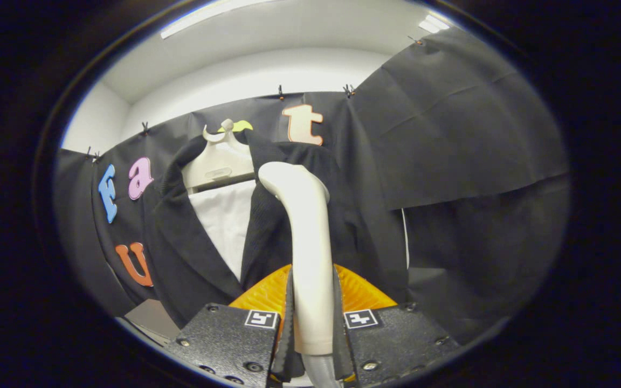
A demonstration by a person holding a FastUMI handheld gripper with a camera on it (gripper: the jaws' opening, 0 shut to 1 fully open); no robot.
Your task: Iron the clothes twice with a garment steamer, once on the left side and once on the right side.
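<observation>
A white garment steamer (308,248) stands upright between my fingers, and my gripper (312,307) is shut on its handle. Its curved head (291,180) rests against the right front panel of a dark jacket (192,253) that hangs just ahead. The jacket is on a white hanger (219,161), open at the front over a white shirt (227,221). The steamer's head is high on the jacket, near the right lapel and shoulder. Whether the head touches the cloth I cannot tell.
Black cloth walls (450,134) close the booth behind and to the right of the jacket. A pale surface corner (151,318) shows below the jacket's left hem. A white wall and ceiling with strip lights lie above the cloth.
</observation>
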